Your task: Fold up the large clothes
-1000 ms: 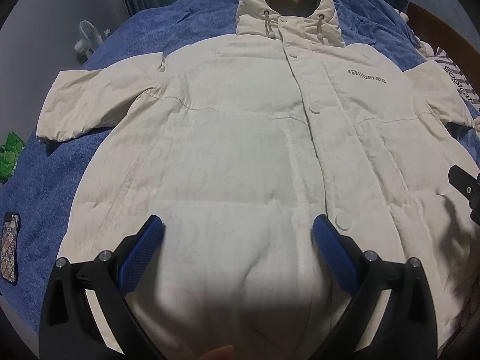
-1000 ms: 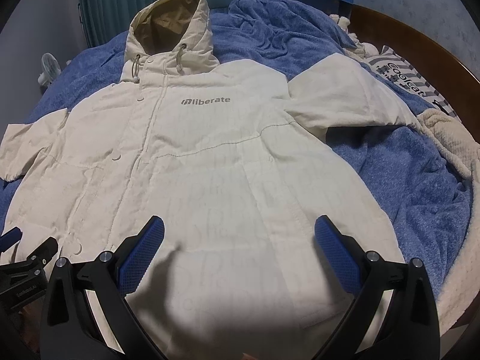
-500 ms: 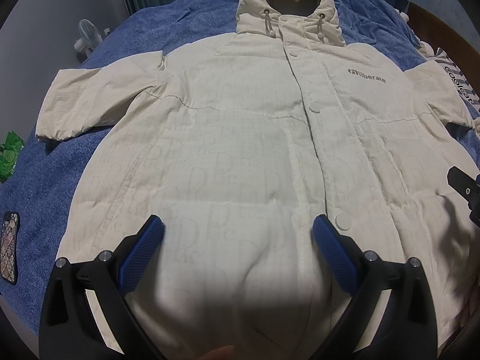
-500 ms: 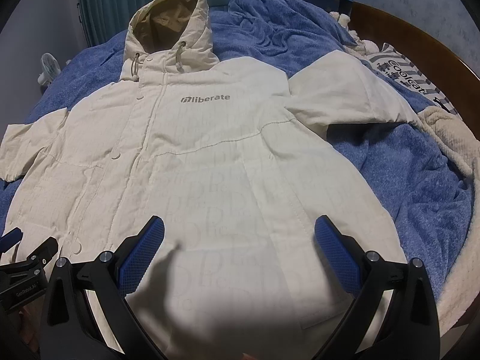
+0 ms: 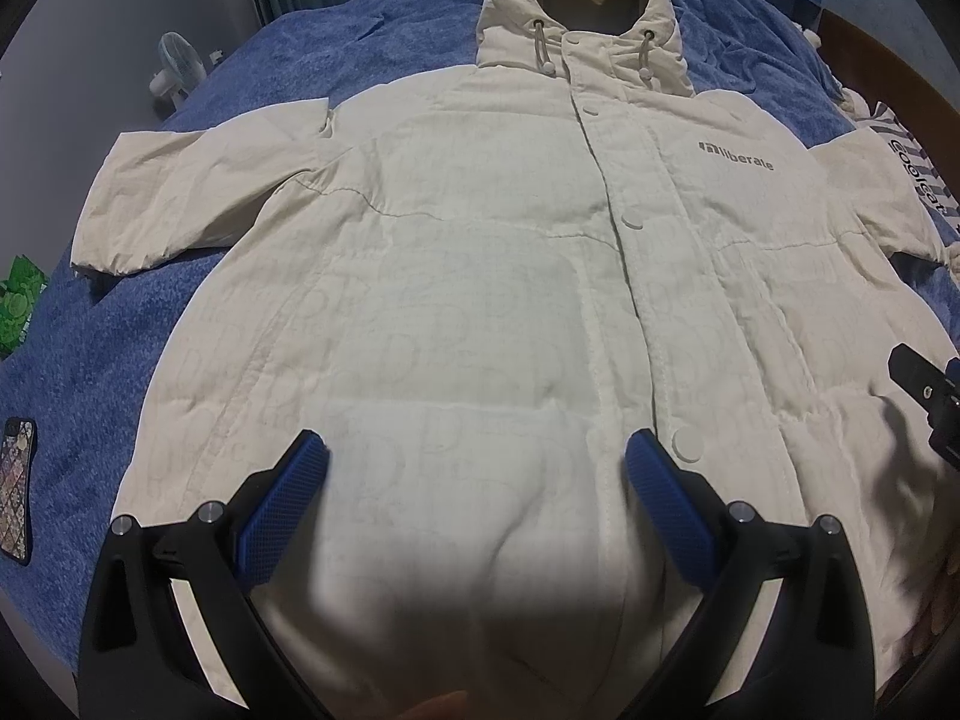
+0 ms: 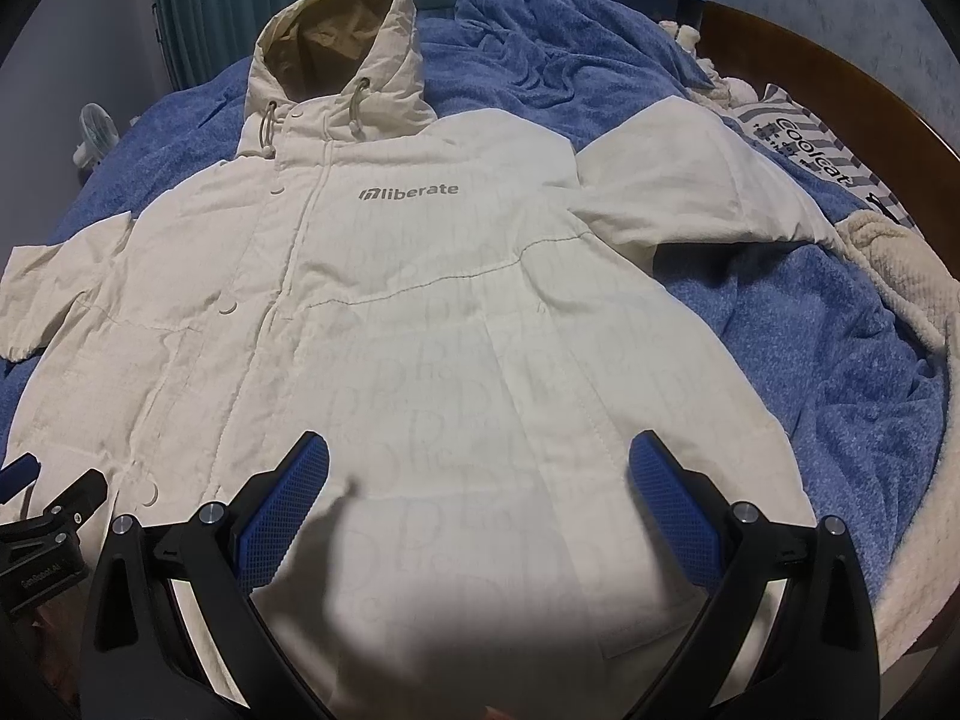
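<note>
Left wrist view shows one cream padded hooded jacket point(image 5: 480, 276) lying face up, snapped shut and spread flat on the bed's blue fleece blanket point(image 5: 108, 324), hood toward the headboard and hem toward the cameras. Set against the frames of a second ago, almost nothing has changed: the garment has not shifted, no fold has been started, and both tools hover over the hem much as before, the view having drifted only slightly. Judgement: the task is at its very start, and the pause suggests the person is sizing up the first grasp, probably a sleeve or a side edge. The left gripper point(image 5: 477, 504) is spread wide and holds nothing; the right gripper point(image 6: 480, 504) is likewise wide and empty, above the jacket's lower right panel. Each tool's tip is visible at the edge of the other's view. Count: one jacket, with two sleeves out to the sides, the short-looking left sleeve point(image 5: 198, 198) and the right sleeve point(image 6: 696, 180); one hood point(image 6: 342, 42) with two drawcords; four snap buttons visible down the placket in the left view. Also present: one striped printed cushion point(image 6: 810, 150), one cream knitted throw point(image 6: 900, 276) at the right bed edge, one small white fan point(image 5: 177, 66), one patterned phone case point(image 5: 18, 480), and one green packet point(image 5: 21, 294).
</note>
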`<action>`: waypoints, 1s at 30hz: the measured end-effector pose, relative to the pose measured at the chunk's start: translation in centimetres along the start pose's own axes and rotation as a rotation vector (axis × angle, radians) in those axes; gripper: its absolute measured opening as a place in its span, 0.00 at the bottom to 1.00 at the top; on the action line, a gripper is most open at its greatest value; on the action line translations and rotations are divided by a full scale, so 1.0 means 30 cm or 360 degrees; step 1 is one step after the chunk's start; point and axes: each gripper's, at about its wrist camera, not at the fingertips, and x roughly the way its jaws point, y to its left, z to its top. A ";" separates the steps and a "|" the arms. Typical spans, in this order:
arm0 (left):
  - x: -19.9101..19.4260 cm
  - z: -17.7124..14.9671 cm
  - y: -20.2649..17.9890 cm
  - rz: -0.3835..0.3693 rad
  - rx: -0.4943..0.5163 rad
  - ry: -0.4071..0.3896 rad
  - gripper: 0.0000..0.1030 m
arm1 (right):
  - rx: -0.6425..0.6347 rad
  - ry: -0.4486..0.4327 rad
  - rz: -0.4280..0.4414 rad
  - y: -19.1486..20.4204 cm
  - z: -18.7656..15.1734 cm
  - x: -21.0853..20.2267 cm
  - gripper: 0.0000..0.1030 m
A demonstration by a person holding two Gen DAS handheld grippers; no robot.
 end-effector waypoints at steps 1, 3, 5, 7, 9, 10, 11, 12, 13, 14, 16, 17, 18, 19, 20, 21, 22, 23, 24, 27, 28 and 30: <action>0.000 0.000 0.000 0.0000 0.0000 0.0000 0.93 | 0.0001 0.0004 0.0000 0.000 0.000 0.001 0.94; -0.001 -0.001 -0.001 -0.0001 0.0000 0.0001 0.93 | 0.0005 0.0011 0.0001 -0.001 0.001 0.003 0.94; 0.000 0.000 0.000 -0.0002 -0.0005 0.0000 0.93 | 0.0007 0.0016 0.0004 -0.003 0.001 0.004 0.94; 0.001 0.000 0.001 -0.0007 -0.0011 0.0001 0.93 | 0.0008 0.0022 0.0009 -0.005 0.004 0.005 0.94; 0.001 -0.001 0.001 -0.0008 -0.0012 0.0000 0.93 | 0.0024 0.0028 0.0015 -0.013 0.007 0.006 0.94; 0.001 0.000 0.001 -0.0008 -0.0012 0.0001 0.93 | 0.0032 0.0031 0.0019 -0.016 0.008 0.006 0.94; 0.000 -0.001 0.000 -0.0009 -0.0010 0.0003 0.93 | 0.0045 0.0036 0.0026 -0.022 0.009 0.008 0.94; 0.001 0.000 0.001 -0.0011 -0.0009 0.0003 0.93 | 0.0057 0.0042 0.0034 -0.027 0.009 0.009 0.94; 0.000 0.001 0.002 -0.0014 -0.0009 0.0002 0.93 | 0.0064 0.0047 0.0036 -0.027 0.012 0.011 0.94; 0.000 0.002 0.003 -0.0016 -0.0011 0.0002 0.93 | 0.0071 0.0056 0.0043 -0.030 0.014 0.012 0.94; 0.002 0.007 0.006 -0.0020 -0.0026 0.0013 0.93 | 0.0076 0.0083 0.0049 -0.031 0.025 0.017 0.94; 0.004 0.011 0.007 -0.0019 -0.0041 0.0026 0.93 | 0.0073 0.0091 0.0043 -0.032 0.036 0.018 0.94; 0.009 0.018 0.005 -0.0014 -0.0048 0.0044 0.93 | 0.0063 0.0085 0.0042 -0.035 0.048 0.014 0.94; 0.016 0.025 0.003 -0.0007 -0.0047 0.0071 0.93 | 0.0053 0.0065 0.0050 -0.039 0.055 0.008 0.94; 0.019 0.029 -0.001 -0.0011 -0.0036 0.0085 0.93 | 0.0044 0.0030 0.0052 -0.045 0.065 -0.002 0.94; 0.013 0.029 -0.002 -0.0051 -0.0024 0.0056 0.93 | 0.0037 -0.0016 0.0041 -0.055 0.076 -0.015 0.94; 0.009 0.032 -0.001 -0.0062 -0.0019 0.0039 0.93 | 0.0030 -0.0046 0.0033 -0.062 0.084 -0.023 0.94; 0.008 0.034 -0.001 -0.0065 -0.0008 0.0035 0.93 | 0.0010 -0.0078 0.0015 -0.071 0.096 -0.033 0.94; 0.010 0.037 -0.007 -0.0087 0.0038 0.0045 0.93 | -0.0009 -0.0094 -0.0003 -0.075 0.107 -0.037 0.94; 0.006 0.049 0.001 -0.0092 0.0062 0.0018 0.93 | -0.0025 -0.0129 -0.0094 -0.112 0.149 -0.035 0.94; 0.004 0.058 0.012 -0.0083 0.0038 0.0004 0.93 | -0.0020 -0.0142 -0.0093 -0.124 0.161 -0.034 0.94; 0.002 0.085 0.037 -0.0014 0.0003 -0.0040 0.93 | -0.0014 -0.0164 -0.0108 -0.143 0.182 -0.033 0.94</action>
